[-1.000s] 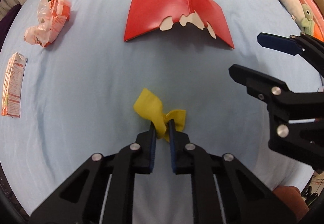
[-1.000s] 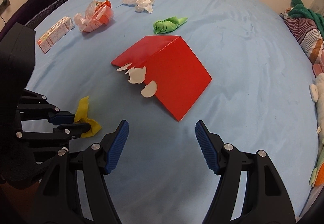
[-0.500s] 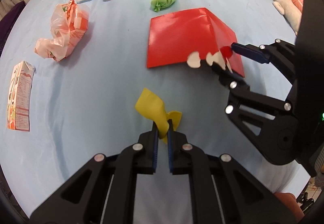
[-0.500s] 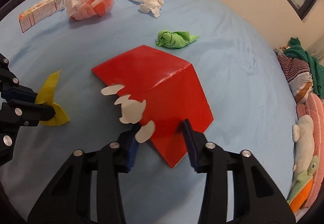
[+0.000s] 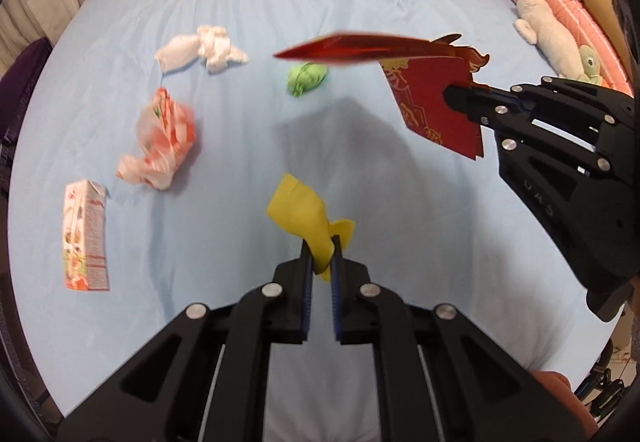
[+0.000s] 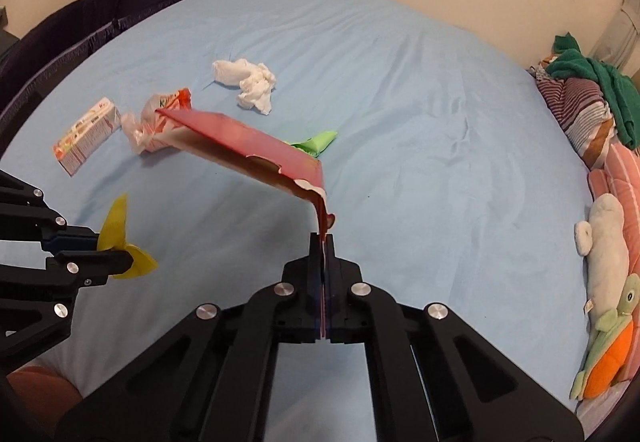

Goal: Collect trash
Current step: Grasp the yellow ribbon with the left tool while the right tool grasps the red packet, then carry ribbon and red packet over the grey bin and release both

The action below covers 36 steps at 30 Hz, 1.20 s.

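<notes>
Both hand-held grippers clamped on trash, held above the blue bed (image 6: 420, 90).

Right hand-held gripper (image 6: 324, 242): jaws have just closed fully on the edge of the folded red card (image 6: 256, 152); card clear of the bed, long axis running up and left from the fingertips, far panel tilted over the green wad (image 6: 316, 142). Left hand-held gripper (image 5: 320, 254): nearly shut, pads pinching the yellow scrap (image 5: 298, 212), which sticks out ahead of the fingertips, broad end pointing up-left. On the bed, well apart from both grippers: white tissue (image 5: 204, 48), crumpled orange-white wrapper (image 5: 160, 142), small carton (image 5: 86, 236) lying flat, long axis roughly toward the camera. Soft toys (image 6: 604, 242) along the right edge.
</notes>
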Available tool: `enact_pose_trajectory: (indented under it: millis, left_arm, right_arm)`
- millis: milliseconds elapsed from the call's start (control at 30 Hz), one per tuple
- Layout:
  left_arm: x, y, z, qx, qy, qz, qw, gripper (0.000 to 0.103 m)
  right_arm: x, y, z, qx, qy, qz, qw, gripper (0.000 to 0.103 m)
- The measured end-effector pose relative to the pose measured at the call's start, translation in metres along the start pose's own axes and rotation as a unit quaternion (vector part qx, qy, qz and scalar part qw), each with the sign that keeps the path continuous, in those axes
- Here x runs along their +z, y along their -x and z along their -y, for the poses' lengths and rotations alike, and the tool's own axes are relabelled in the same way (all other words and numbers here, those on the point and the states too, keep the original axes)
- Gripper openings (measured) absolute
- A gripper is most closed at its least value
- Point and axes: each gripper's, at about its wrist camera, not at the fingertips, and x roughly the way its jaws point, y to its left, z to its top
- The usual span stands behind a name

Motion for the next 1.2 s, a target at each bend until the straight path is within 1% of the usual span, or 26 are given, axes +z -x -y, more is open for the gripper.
enact_pose_trajectory:
  millis: [133,267,400,467,567,600,733,833,933,1000,1067,1200]
  left_arm:
    - [0.011,0.042,0.013,0.003,-0.013,0.014,0.9998,0.008]
    - [0.042,0.070,0.054,0.004,-0.025,0.028,0.9993,0.008]
    - [0.058,0.109,0.082,-0.001,-0.053,0.046,0.9975,0.008]
    - [0.064,0.130,0.098,-0.005,-0.073,0.055,0.9957,0.008]
    - [0.074,0.157,0.127,-0.009,-0.108,0.062,0.9922,0.008]
    - [0.077,0.165,0.138,-0.015,-0.120,0.066,0.9904,0.008]
    - [0.086,0.198,0.193,-0.045,-0.177,0.083,0.9797,0.008]
    - [0.091,0.214,0.240,-0.076,-0.218,0.088,0.9690,0.008]
    - [0.092,0.225,0.287,-0.102,-0.265,0.096,0.9541,0.008]
    - [0.090,0.230,0.321,-0.122,-0.301,0.098,0.9407,0.008]
    - [0.086,0.235,0.356,-0.142,-0.337,0.098,0.9254,0.008]
    - [0.074,0.246,0.421,-0.178,-0.406,0.101,0.8907,0.008]
  right_arm:
    - [0.013,0.042,0.011,0.008,-0.022,0.004,1.000,0.000]
    - [0.021,0.094,0.026,0.009,-0.046,0.009,0.999,0.000]
    - [0.020,0.152,0.051,0.005,-0.082,0.013,0.997,0.000]
    - [0.015,0.181,0.066,0.002,-0.105,0.013,0.994,0.000]
    - [0.002,0.222,0.091,-0.015,-0.138,0.015,0.990,0.000]
    - [0.000,0.231,0.096,-0.021,-0.150,0.015,0.988,0.000]
    - [-0.027,0.283,0.131,-0.055,-0.202,0.020,0.978,0.000]
    - [-0.053,0.318,0.156,-0.091,-0.241,0.024,0.966,0.000]
    - [-0.084,0.350,0.178,-0.125,-0.291,0.029,0.948,0.000]
    - [-0.105,0.373,0.193,-0.152,-0.324,0.031,0.933,0.000]
    - [-0.130,0.394,0.207,-0.176,-0.360,0.032,0.916,0.000]
    - [-0.183,0.434,0.231,-0.220,-0.429,0.030,0.876,0.000]
